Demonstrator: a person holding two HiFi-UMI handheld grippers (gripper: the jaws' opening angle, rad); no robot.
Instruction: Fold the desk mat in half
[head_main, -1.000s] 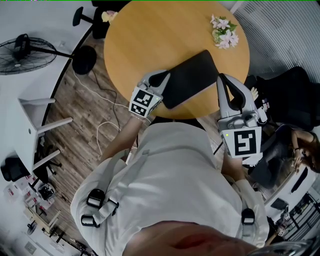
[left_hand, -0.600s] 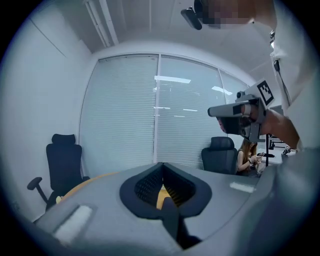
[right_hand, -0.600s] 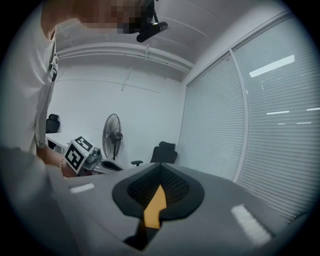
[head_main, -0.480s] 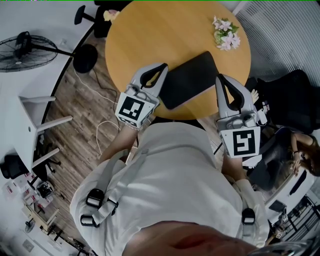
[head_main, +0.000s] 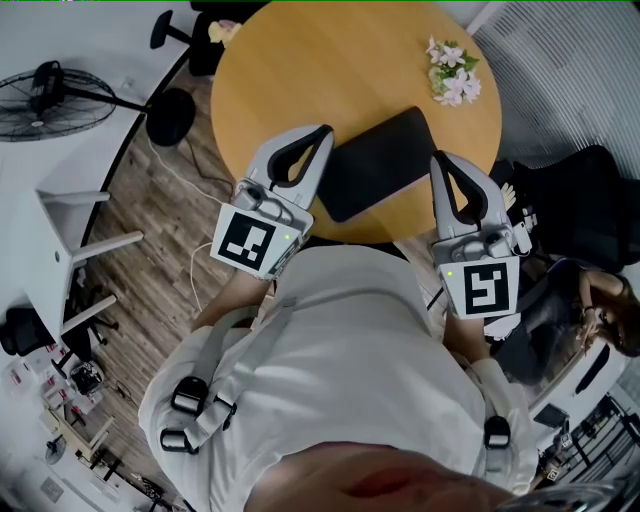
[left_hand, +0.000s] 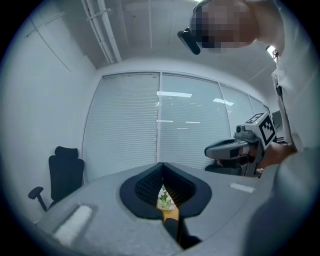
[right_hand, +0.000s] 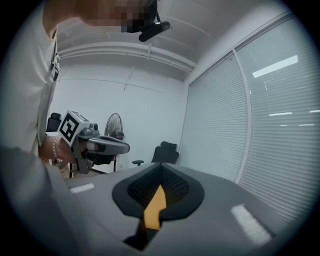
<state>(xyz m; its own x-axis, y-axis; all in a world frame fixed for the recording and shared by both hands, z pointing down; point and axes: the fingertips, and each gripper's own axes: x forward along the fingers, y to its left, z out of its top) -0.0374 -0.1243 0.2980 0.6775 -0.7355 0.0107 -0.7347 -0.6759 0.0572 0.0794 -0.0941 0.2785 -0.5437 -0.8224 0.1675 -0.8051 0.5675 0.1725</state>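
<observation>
Nearest the person, the left gripper (head_main: 322, 132) was shut with its jaws tip to tip and nothing between them. Its own view showed only a thin slit past the closed tips. The right gripper (head_main: 437, 158) was the same, with its jaws pressed together and empty and a sliver of orange table top showing through the gap.

The desk mat (head_main: 378, 162) lay flat on the round table (head_main: 300, 60), in the space between the two pairs of jaws. Its left long edge was just beside the left jaws' tips and its right corner was near the right jaws' tips. Its near corner sat close to the table's rim, just ahead of both grippers. From above I could not tell whether it was one layer or two.

It looked thin, limp and light, with a matte dark face, so it should bend easily and carry little weight. Lying flush on smooth wood, it would probably slide before an edge lifted. The best hold seemed to be the near short edge, one corner per gripper, pinched low and carried over toward the far edge.

Beyond the jaws and past the mat lay a small bunch of flowers (head_main: 449, 70), well apart from it.
</observation>
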